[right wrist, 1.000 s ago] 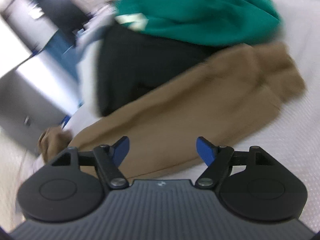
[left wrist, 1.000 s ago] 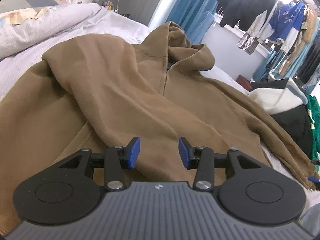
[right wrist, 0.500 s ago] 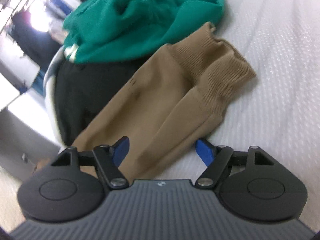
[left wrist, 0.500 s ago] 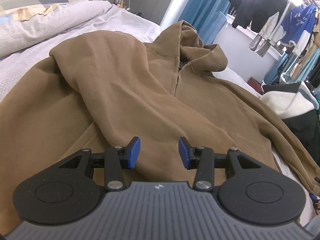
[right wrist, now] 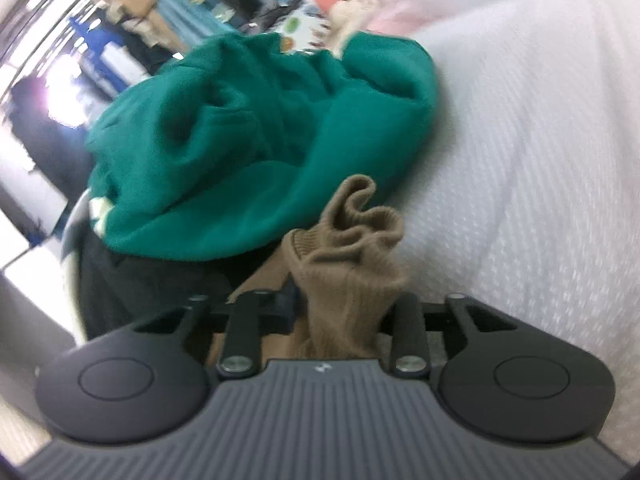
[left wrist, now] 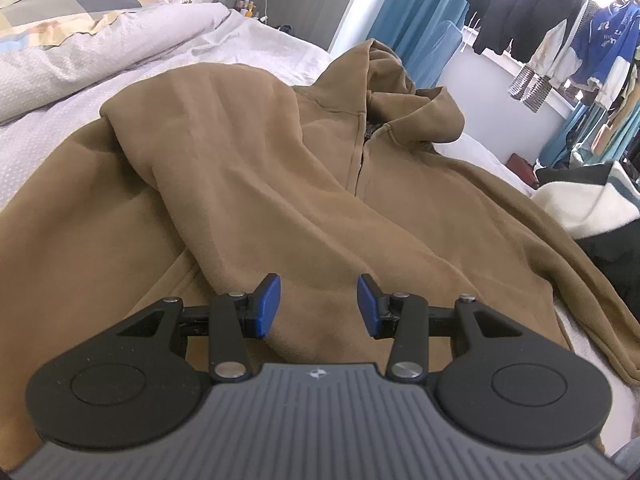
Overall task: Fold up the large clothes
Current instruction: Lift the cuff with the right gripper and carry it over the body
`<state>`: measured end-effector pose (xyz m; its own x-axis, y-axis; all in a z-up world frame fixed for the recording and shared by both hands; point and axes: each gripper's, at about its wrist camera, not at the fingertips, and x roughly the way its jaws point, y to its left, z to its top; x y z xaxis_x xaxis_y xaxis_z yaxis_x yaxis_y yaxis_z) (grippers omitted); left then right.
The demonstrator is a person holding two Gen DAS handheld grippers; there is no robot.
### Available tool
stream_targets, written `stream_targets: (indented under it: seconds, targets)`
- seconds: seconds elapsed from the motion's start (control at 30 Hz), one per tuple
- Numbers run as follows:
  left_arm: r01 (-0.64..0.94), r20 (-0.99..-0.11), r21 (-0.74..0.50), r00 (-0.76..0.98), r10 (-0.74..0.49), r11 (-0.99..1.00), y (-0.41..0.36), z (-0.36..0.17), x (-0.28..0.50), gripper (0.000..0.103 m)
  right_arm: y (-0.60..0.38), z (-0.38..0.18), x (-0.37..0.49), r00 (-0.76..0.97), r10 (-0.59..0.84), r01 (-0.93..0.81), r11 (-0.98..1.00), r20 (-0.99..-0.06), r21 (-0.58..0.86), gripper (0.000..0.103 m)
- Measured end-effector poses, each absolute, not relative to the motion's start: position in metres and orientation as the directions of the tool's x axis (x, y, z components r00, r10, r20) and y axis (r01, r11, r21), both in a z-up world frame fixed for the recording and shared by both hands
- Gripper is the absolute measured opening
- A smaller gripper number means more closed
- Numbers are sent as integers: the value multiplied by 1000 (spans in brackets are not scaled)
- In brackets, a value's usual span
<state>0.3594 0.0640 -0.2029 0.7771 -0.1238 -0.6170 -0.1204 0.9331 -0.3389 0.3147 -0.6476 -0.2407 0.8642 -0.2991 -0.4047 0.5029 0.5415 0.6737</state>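
Note:
A brown zip hoodie (left wrist: 280, 184) lies face up on the bed, hood toward the far side, with its left sleeve folded across the chest. My left gripper (left wrist: 319, 304) hovers just over that folded sleeve, its blue pads (left wrist: 267, 304) apart with nothing pinched between them. In the right wrist view the hoodie's ribbed sleeve cuff (right wrist: 352, 256) stands bunched between the jaws of my right gripper (right wrist: 344, 312), which are closing on it; the fabric hides the pads.
A green garment (right wrist: 260, 140) and a black one (right wrist: 132, 288) lie piled just beyond the cuff on the white bedsheet (right wrist: 540, 160). A white and black clothes pile (left wrist: 588, 208) sits at the bed's right. A duvet (left wrist: 100, 52) lies far left; clothes hang (left wrist: 560, 40) by the window.
My right gripper moved in along the brown sleeve to its cuff and its jaws closed around it, bunching the ribbing. The left gripper stayed over the hoodie with the same gap.

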Motion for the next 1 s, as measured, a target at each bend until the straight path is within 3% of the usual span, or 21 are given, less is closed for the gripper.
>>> stream_targets:
  seconds: [0.37,0.73,1.0]
  targets:
    - [-102,-576,-378,804,-147,920,73,-190,351,48,-564,-81,312,948,-245,316,805,-202,503,24]
    - [-102,-509,-473,842,-177,875,109,-173,334,48,-376,81,351,998,68,-61,963,-17,262,22]
    - [-137,-442,-542,886,-142,829,155,-156,316,48,-206,134,363,937,349,-350,931,28,105,22]
